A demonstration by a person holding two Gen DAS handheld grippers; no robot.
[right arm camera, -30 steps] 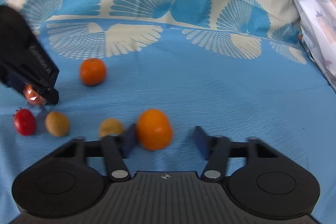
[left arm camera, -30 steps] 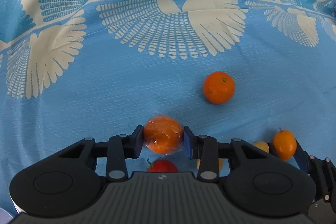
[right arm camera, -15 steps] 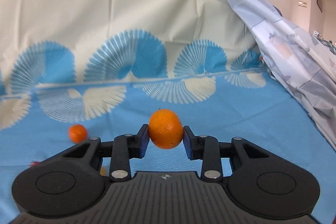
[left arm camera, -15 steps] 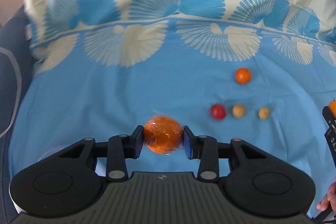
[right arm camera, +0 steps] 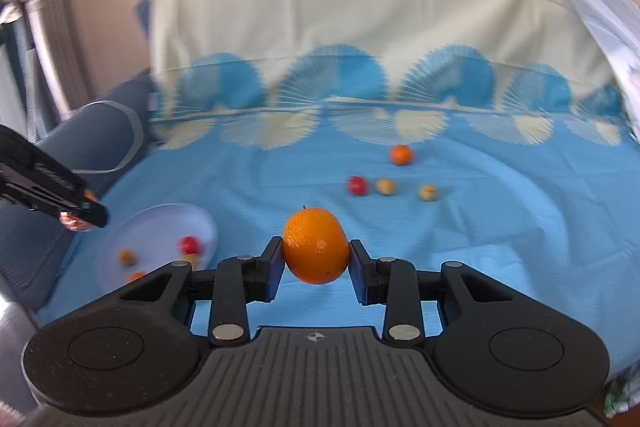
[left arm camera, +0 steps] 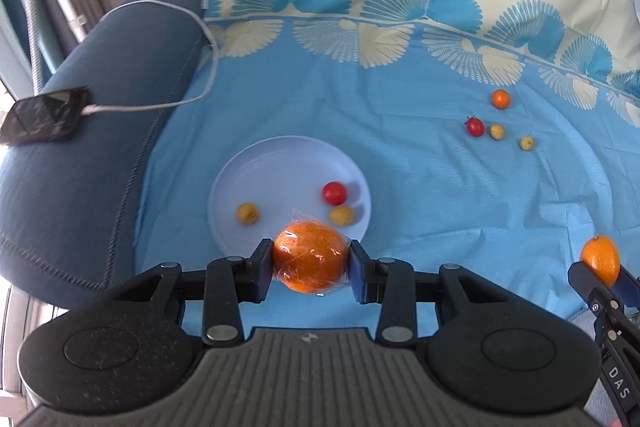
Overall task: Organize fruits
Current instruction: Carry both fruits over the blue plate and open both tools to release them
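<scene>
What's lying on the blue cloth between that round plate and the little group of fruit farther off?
Nothing: in the left wrist view, only bare blue patterned cloth stretches from the round pale-blue plate to the small red fruit nearest it.

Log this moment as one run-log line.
left gripper: shut on wrapped orange over plate | right gripper: shut on bare orange | four fruits left on cloth

Blue cloth with cream fan print spread flat, dark blue cushion along its left edge, phone lay on cushion, white cable plugged into phone.
</scene>
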